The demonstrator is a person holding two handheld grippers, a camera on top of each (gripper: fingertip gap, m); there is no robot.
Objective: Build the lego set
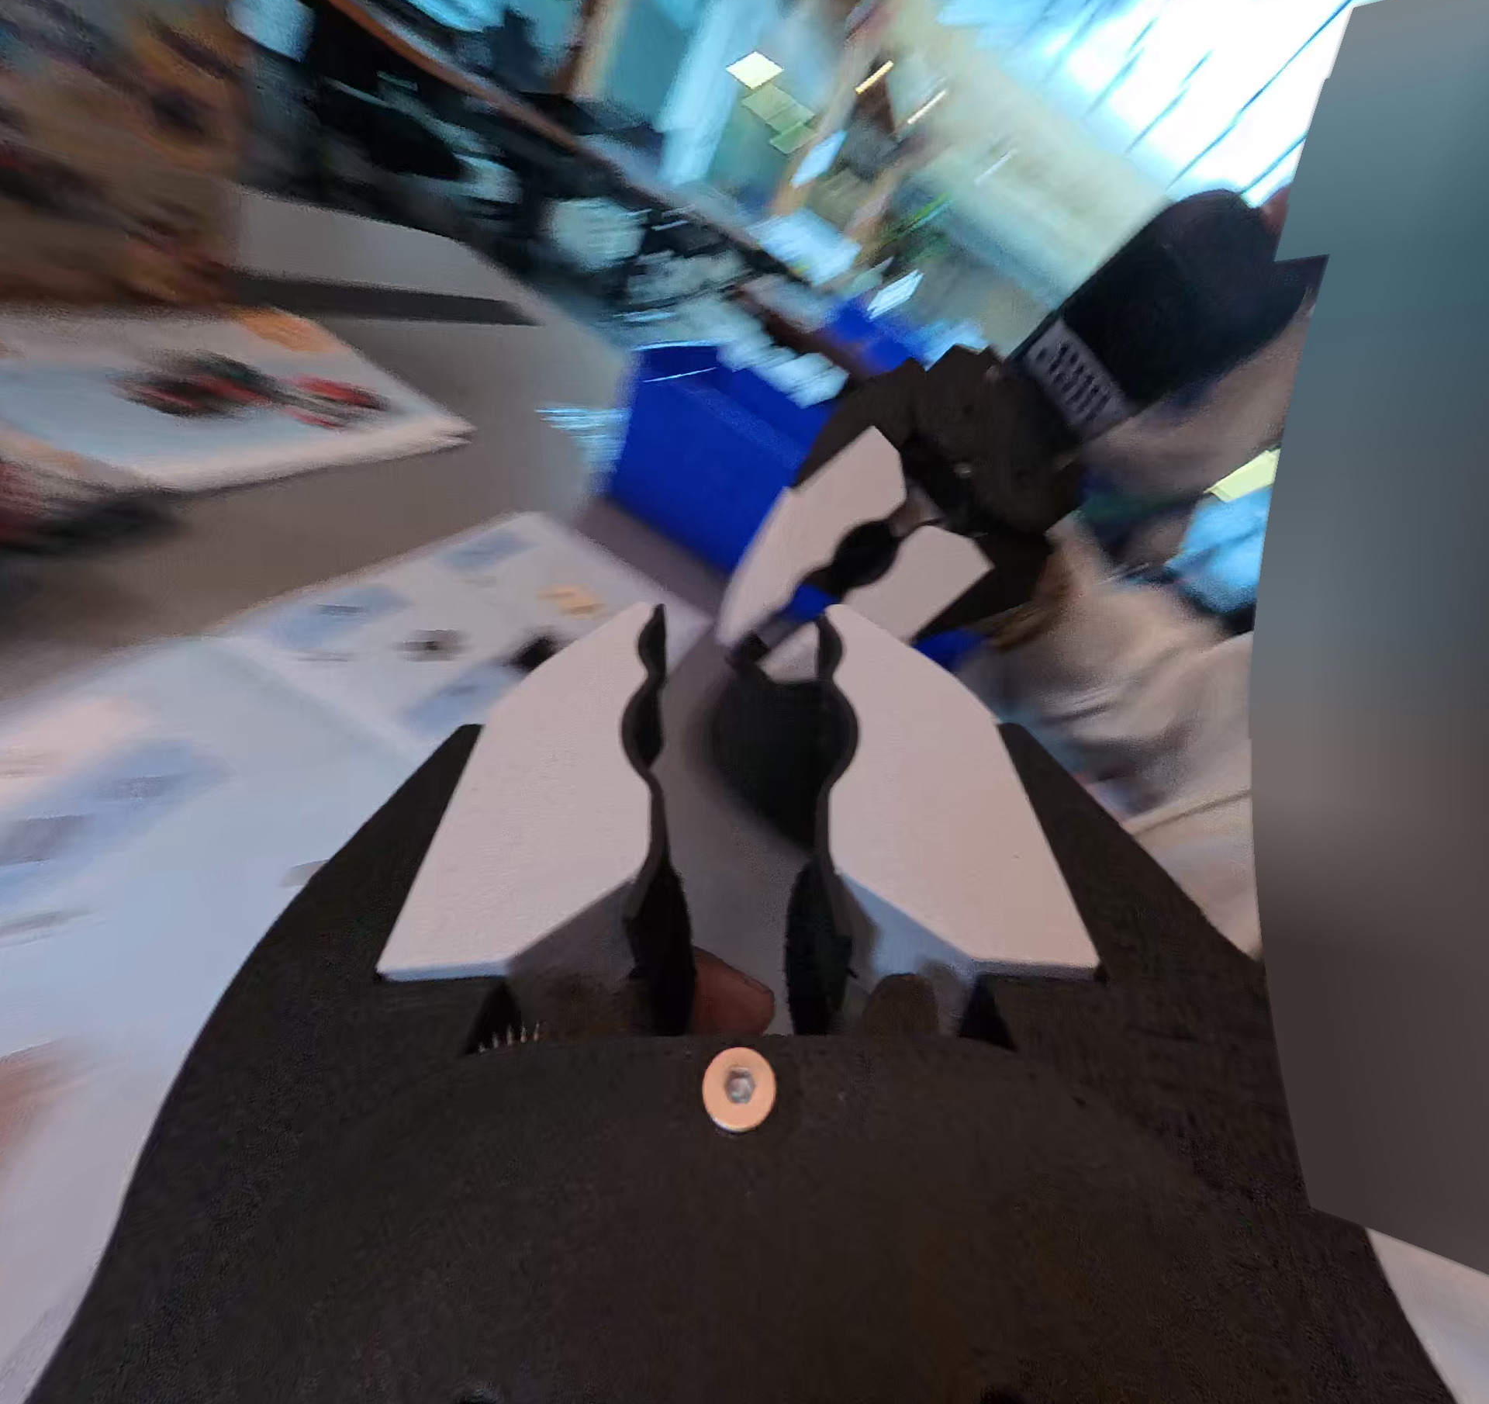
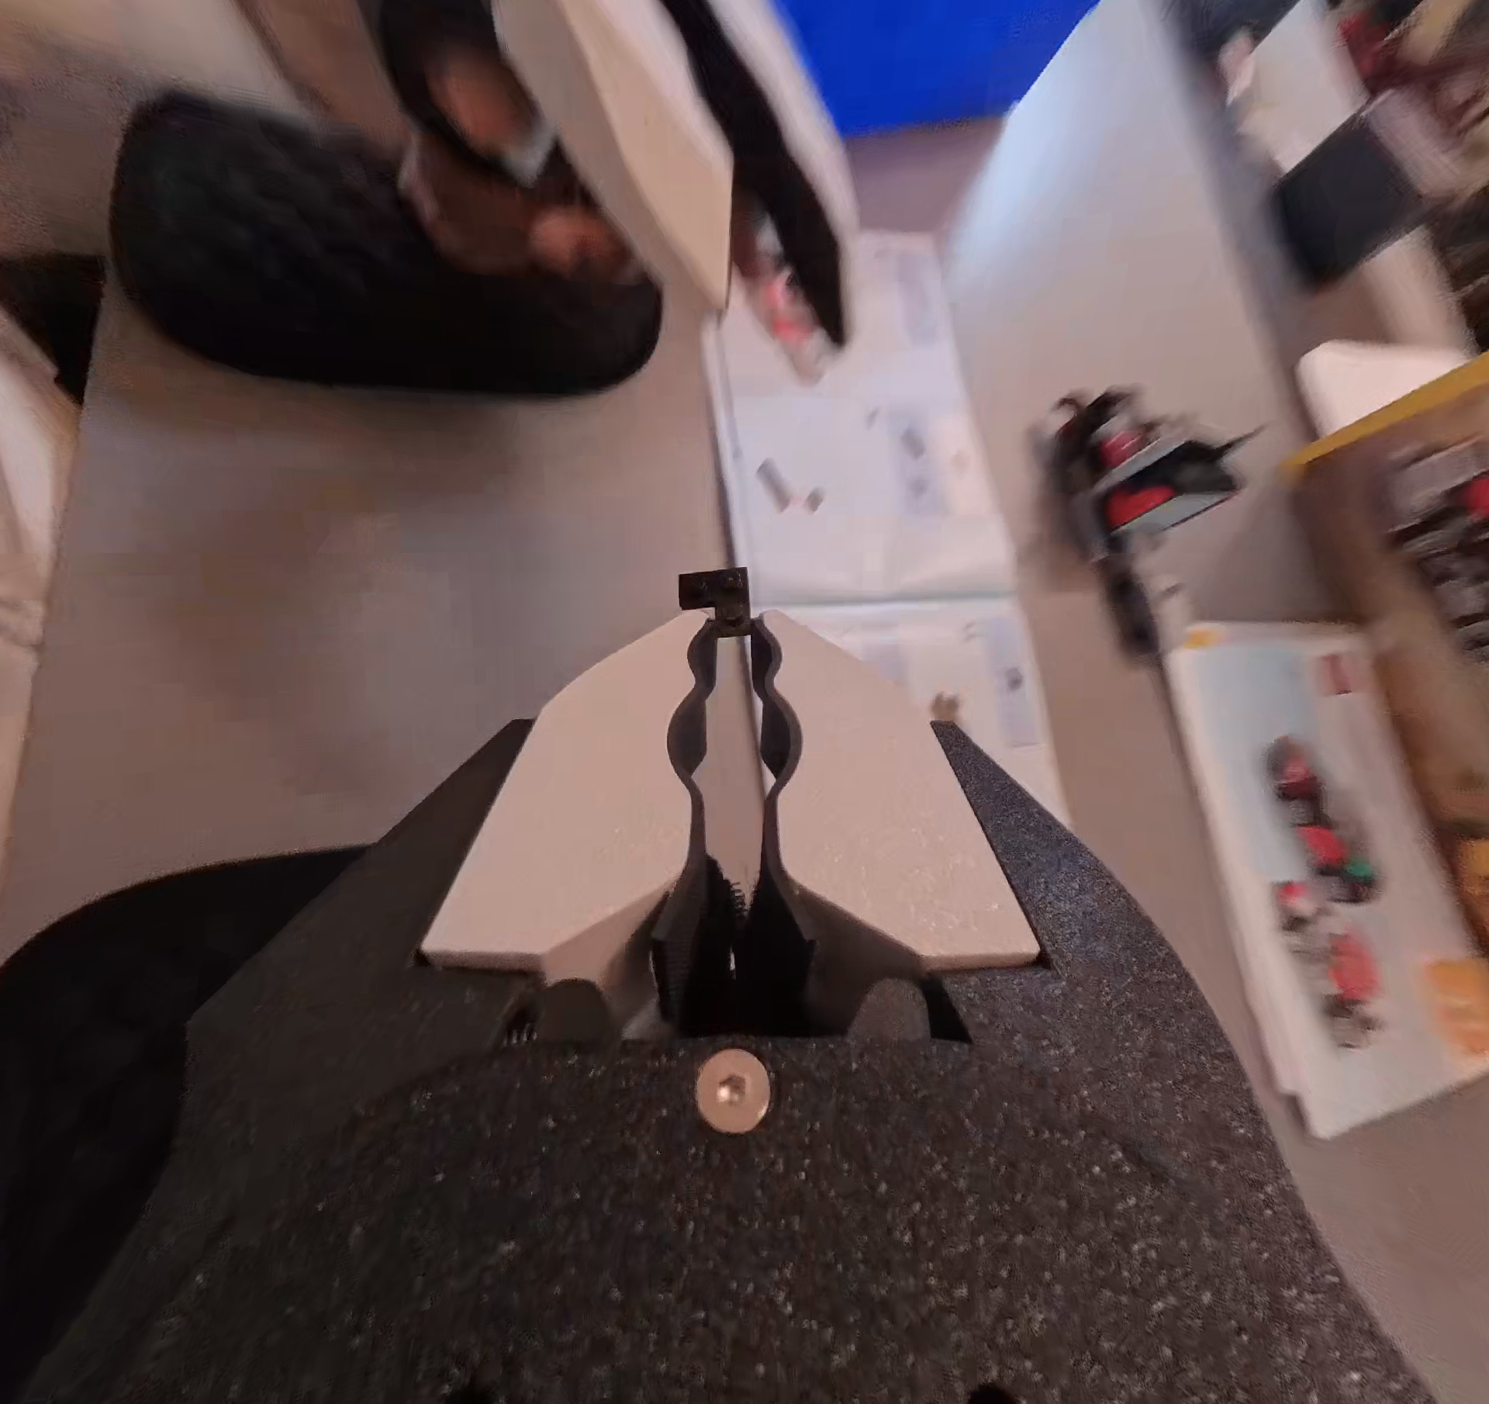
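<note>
**Small black brick in my right claw, left claw empty**

In my right wrist view, the right gripper (image 2: 732, 617) pinches a small black lego piece (image 2: 715, 592) at the very tips; the jaws stand narrow and the piece sticks out above them, over the grey table (image 2: 322, 559). Just beyond lies the open instruction booklet (image 2: 862, 479), flat on the table. To the right of it I see a partly built model (image 2: 1128, 495), black with red parts, blurred. Further right is a shallow white tray (image 2: 1257, 922) with loose pieces in it, red, black and one green; I cannot tell their shapes. A yellow-edged box (image 2: 1418, 640) beside it holds more blurred pieces.

My left gripper (image 1: 741, 640) has its jaws parted at a moderate width with nothing between them. It is pointing toward the right gripper (image 1: 854, 559), near it but not touching.
</note>
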